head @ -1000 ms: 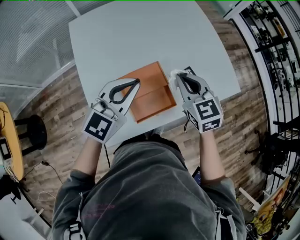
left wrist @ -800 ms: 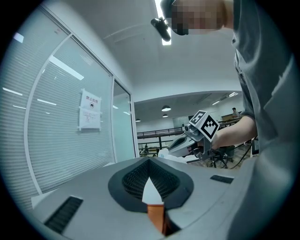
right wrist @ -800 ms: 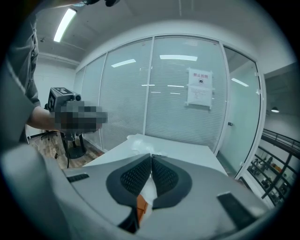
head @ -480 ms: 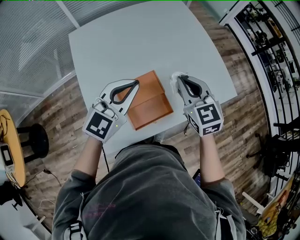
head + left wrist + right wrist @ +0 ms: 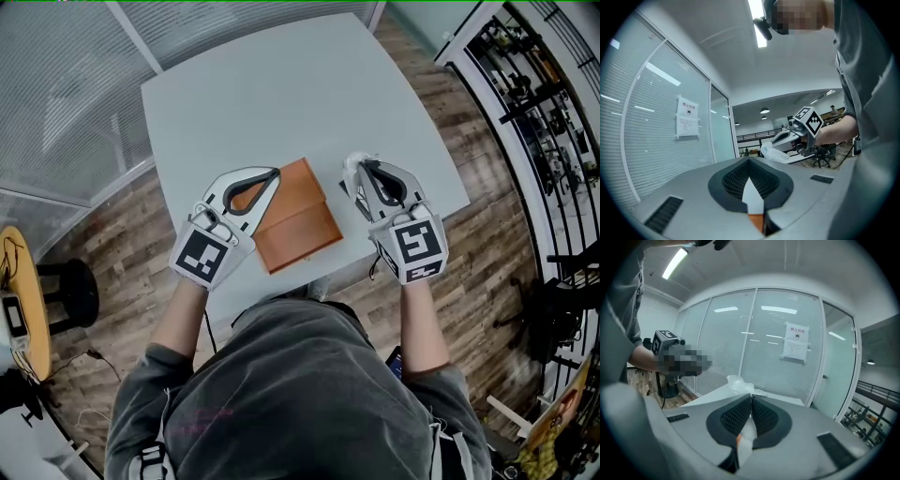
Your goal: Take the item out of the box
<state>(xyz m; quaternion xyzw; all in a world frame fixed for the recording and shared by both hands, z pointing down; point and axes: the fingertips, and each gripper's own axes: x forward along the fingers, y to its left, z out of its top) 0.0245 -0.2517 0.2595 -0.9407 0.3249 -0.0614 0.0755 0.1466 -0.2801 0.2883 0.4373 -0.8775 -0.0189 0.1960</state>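
Observation:
An orange box (image 5: 298, 223) lies on the pale grey table (image 5: 281, 84) near its front edge. My right gripper (image 5: 358, 165) is just right of the box, shut on a crumpled clear plastic bag (image 5: 348, 172). In the right gripper view the bag (image 5: 737, 382) bunches past the shut tips of the right gripper (image 5: 751, 397). My left gripper (image 5: 274, 174) hovers over the box's left part, its tips together, and I see nothing held. The left gripper view shows the left gripper (image 5: 749, 162), with the right gripper (image 5: 787, 136) and the bag (image 5: 771, 151) beyond it.
The table's front edge runs close to the person's body. Wooden floor surrounds the table. A glass partition with blinds (image 5: 66, 84) stands at the left, with a black stool (image 5: 66, 272) below it. Racks (image 5: 553, 112) line the right side.
The right gripper, still holding the bag, has drawn a little to the right, away from the box. The left gripper stays over the box's left side.

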